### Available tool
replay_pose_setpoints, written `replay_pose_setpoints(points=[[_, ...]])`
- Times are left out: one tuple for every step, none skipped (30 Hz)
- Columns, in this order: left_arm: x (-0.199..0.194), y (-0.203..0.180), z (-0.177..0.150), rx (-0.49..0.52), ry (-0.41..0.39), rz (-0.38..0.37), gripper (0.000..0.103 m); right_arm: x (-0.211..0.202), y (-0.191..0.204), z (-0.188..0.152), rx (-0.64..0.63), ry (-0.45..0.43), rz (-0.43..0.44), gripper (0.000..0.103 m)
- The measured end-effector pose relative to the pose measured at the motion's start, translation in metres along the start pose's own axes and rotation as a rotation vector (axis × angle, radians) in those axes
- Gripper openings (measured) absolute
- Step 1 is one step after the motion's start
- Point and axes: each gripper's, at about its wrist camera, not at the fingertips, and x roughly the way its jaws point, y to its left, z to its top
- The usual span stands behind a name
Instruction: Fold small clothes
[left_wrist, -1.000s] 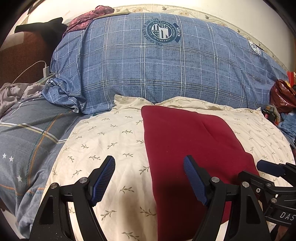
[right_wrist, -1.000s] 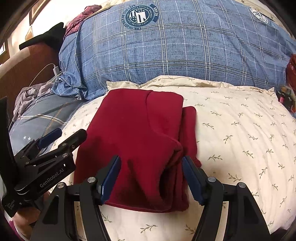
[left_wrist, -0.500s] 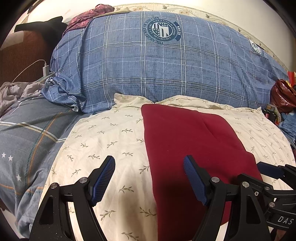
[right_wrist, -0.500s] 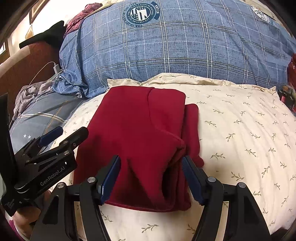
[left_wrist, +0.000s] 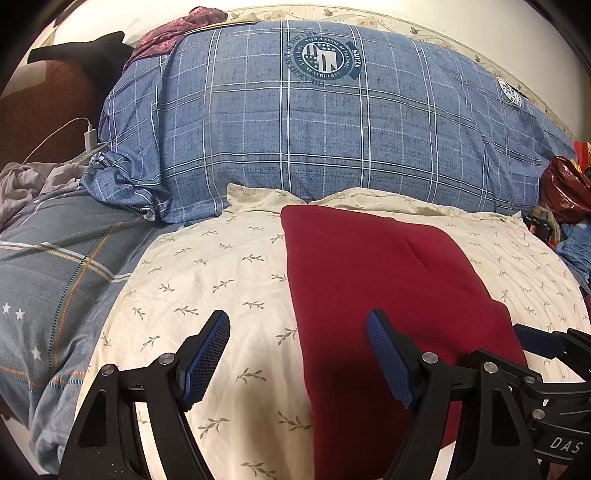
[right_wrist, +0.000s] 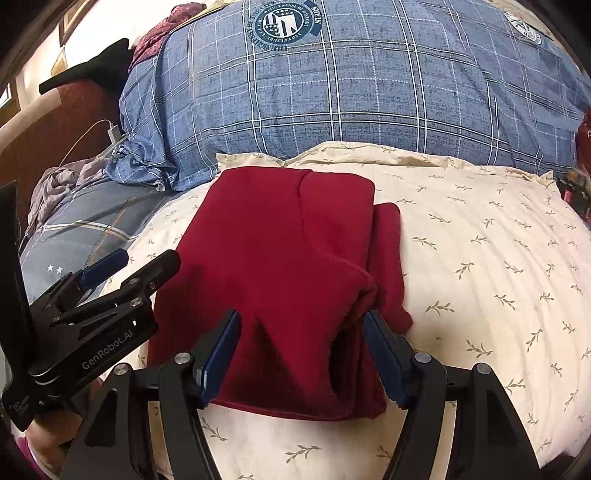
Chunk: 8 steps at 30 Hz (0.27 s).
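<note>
Left gripper is hovering jaws apart over cream leaf-print pillow, straddling the left edge of folded red garment; right gripper is showing at lower right.

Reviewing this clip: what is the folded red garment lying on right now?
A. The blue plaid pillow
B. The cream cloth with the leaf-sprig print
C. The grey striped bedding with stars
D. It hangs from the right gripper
B. The red garment lies flat on the cream leaf-print cloth, in front of the blue plaid pillow; the right gripper is open around its near edge, not lifting it.
</note>
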Motion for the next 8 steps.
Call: replay_pose_setpoints(points=[[0.0, 0.0, 0.0, 0.001, -0.002, -0.001, 0.076, 0.0, 0.0, 0.0, -0.001, 0.001, 0.0, 0.07], [0.0, 0.0, 0.0, 0.003, -0.005, -0.001, 0.075, 0.001, 0.0, 0.0, -0.001, 0.002, 0.0, 0.07], [-0.001, 0.0, -0.001, 0.004, -0.009, -0.002, 0.075, 0.001, 0.0, 0.0, -0.001, 0.001, 0.001, 0.07], [-0.002, 0.0, -0.001, 0.006, -0.014, -0.008, 0.075, 0.001, -0.001, 0.0, 0.0, 0.0, 0.003, 0.07], [-0.003, 0.001, -0.001, 0.005, -0.018, -0.019, 0.075, 0.001, -0.001, 0.001, 0.001, -0.001, 0.005, 0.07], [-0.003, 0.002, -0.001, 0.0, -0.016, -0.025, 0.075, -0.001, -0.003, 0.002, 0.004, -0.008, 0.008, 0.07], [-0.003, 0.006, 0.0, -0.013, -0.012, -0.034, 0.075, -0.003, -0.006, 0.003, 0.008, -0.018, 0.009, 0.07], [-0.003, 0.011, 0.001, -0.03, -0.009, -0.042, 0.075, -0.005, -0.01, 0.006, 0.012, -0.025, 0.007, 0.07]])
